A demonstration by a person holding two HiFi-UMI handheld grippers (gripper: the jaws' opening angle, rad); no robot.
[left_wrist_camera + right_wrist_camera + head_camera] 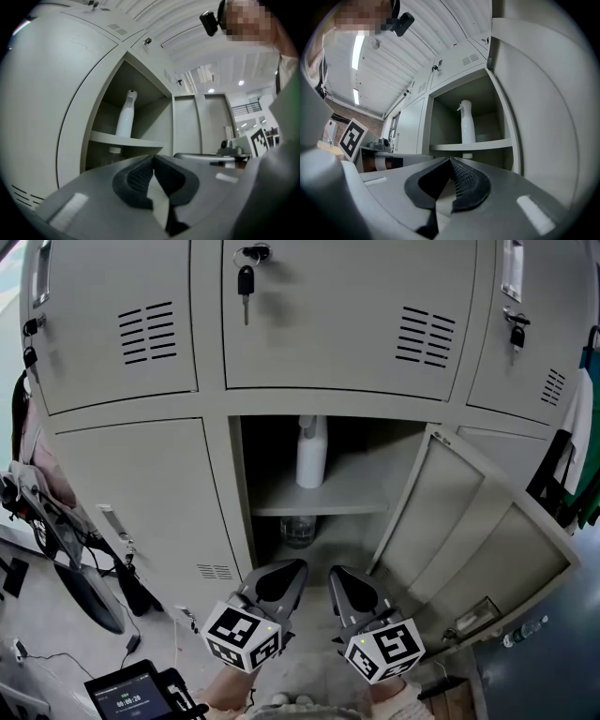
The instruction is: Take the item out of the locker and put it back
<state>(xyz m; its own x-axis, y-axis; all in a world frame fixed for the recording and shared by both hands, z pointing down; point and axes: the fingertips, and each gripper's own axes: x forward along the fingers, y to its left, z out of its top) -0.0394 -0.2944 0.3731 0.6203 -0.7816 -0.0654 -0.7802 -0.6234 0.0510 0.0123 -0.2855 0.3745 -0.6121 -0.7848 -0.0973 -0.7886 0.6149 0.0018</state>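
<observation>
A white spray bottle (311, 452) stands upright on the shelf of the open locker (328, 493); it also shows in the left gripper view as the bottle (125, 117) and in the right gripper view as the bottle (467, 124). Under the shelf sits a clear jar (297, 531). My left gripper (291, 565) and right gripper (339, 573) hang side by side in front of the locker's lower part, well short of the bottle. Both have their jaws together with nothing between them, as seen at the left gripper (153, 160) and right gripper (450, 161).
The locker door (469, 540) stands swung open to the right. Closed lockers surround the open one; a key (246, 287) hangs from the door above and a padlock (517, 334) from the upper right one. A tablet (131, 692) lies at lower left, bags (56, 512) hang left.
</observation>
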